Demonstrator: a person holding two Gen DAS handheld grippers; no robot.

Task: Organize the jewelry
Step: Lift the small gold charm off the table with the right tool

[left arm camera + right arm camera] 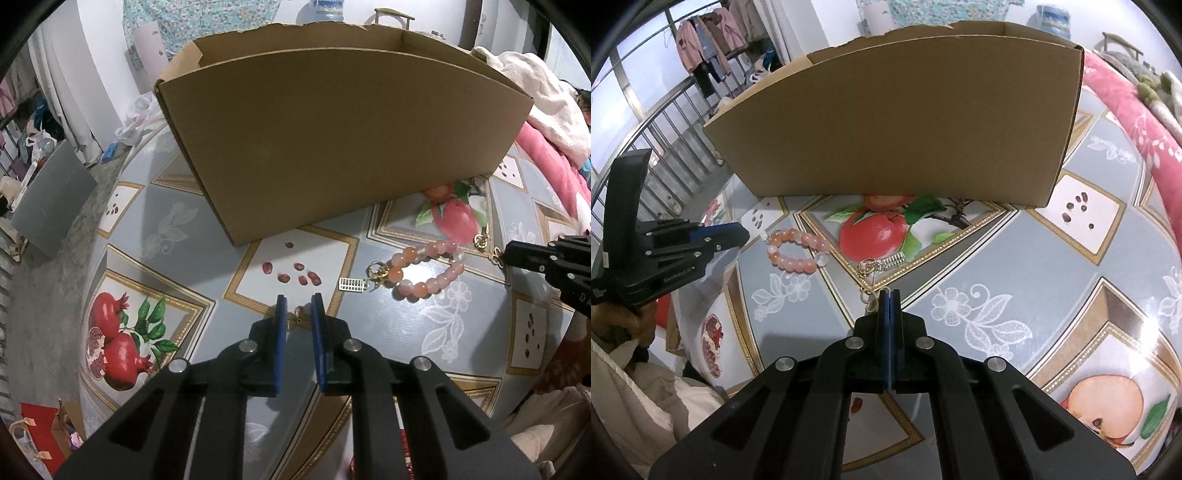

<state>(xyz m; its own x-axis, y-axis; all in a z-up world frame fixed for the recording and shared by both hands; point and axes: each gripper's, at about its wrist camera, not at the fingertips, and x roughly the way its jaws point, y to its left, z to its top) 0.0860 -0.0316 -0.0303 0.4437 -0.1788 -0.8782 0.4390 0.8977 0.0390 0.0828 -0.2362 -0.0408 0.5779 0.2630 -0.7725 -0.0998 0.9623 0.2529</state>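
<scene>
Pink bead bracelet (428, 267) lies flat on the patterned surface (192, 236), near side of a tall cardboard box (332, 147), apart from it. Gold clasp with small rectangular charm (354, 285) at its left end. Left claw (300, 310) low over the surface, jaws narrowly apart, a small gold piece (297, 317) between the pads; contact unclear. Right claw (889, 297) fully closed, pinching a gold chain (870, 280) by the bracelet's right end.

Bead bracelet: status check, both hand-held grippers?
Right hand-held gripper shut beside gold clasp chain. Left hand-held gripper narrow, small gold piece between pads. Bead bracelet on tablecloth, outside cardboard box. Nothing blocking.
</scene>
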